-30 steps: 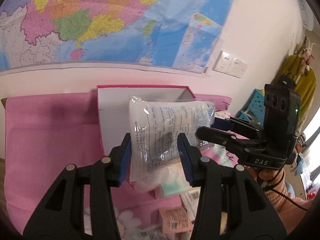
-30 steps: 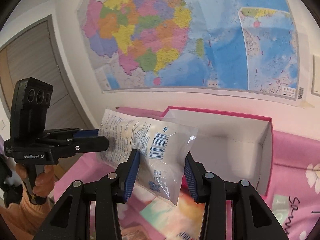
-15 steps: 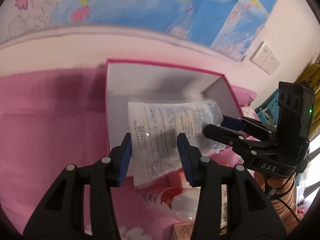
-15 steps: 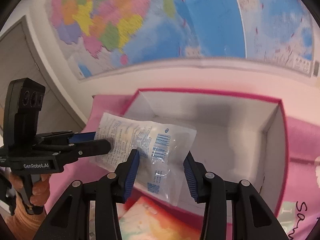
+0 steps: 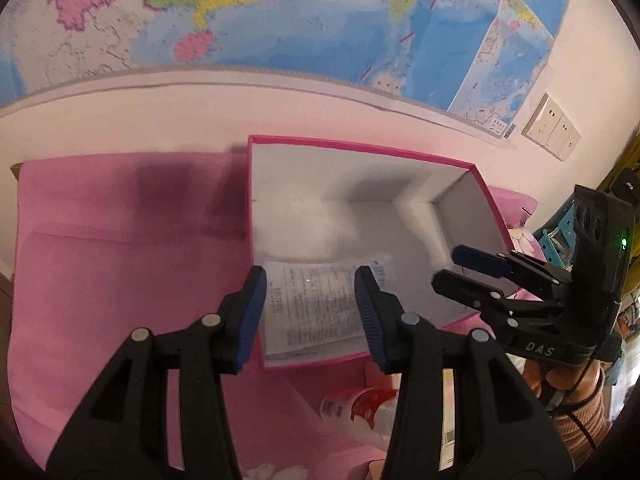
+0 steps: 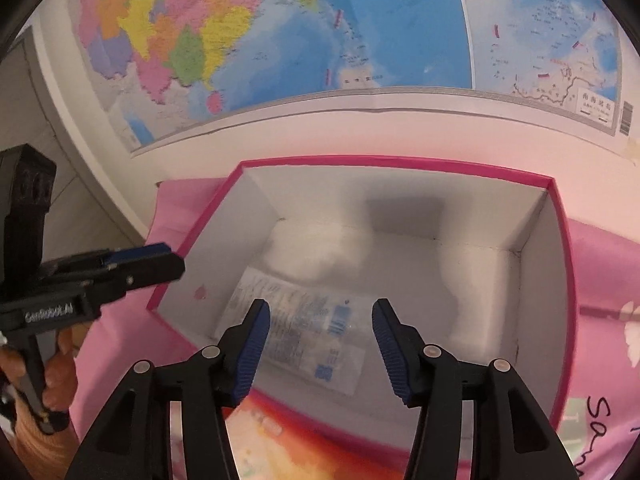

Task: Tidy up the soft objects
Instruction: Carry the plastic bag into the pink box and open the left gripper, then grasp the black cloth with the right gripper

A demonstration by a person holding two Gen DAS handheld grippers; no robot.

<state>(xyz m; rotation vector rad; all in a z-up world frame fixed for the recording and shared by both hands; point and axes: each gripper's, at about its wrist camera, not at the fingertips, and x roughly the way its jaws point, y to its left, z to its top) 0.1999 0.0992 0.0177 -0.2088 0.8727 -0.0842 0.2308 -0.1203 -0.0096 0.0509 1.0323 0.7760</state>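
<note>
A clear plastic packet (image 5: 312, 304) printed with text lies flat on the floor of the white box with a pink rim (image 5: 360, 148), near its front left corner. My left gripper (image 5: 310, 280) hovers above that corner, jaws part way apart, pads touching nothing. In the right wrist view the packet (image 6: 304, 332) shows below my right gripper (image 6: 320, 312), whose jaws are opening with no pad on it. The left gripper (image 6: 172, 260) hangs over the box's (image 6: 400, 160) left wall, away from the packet. The right gripper (image 5: 448, 268) reaches over the right wall.
The box stands on a pink cloth (image 5: 120, 280) against a wall with a large map (image 5: 280, 20). A white bottle with a red label (image 5: 360, 408) and a colourful packet (image 6: 300, 440) lie in front of the box. Wall sockets (image 5: 552, 128) are at right.
Both grippers tipped down over the box. The packet, held up between them a second ago, now lies on the box floor. The right jaws widened.
</note>
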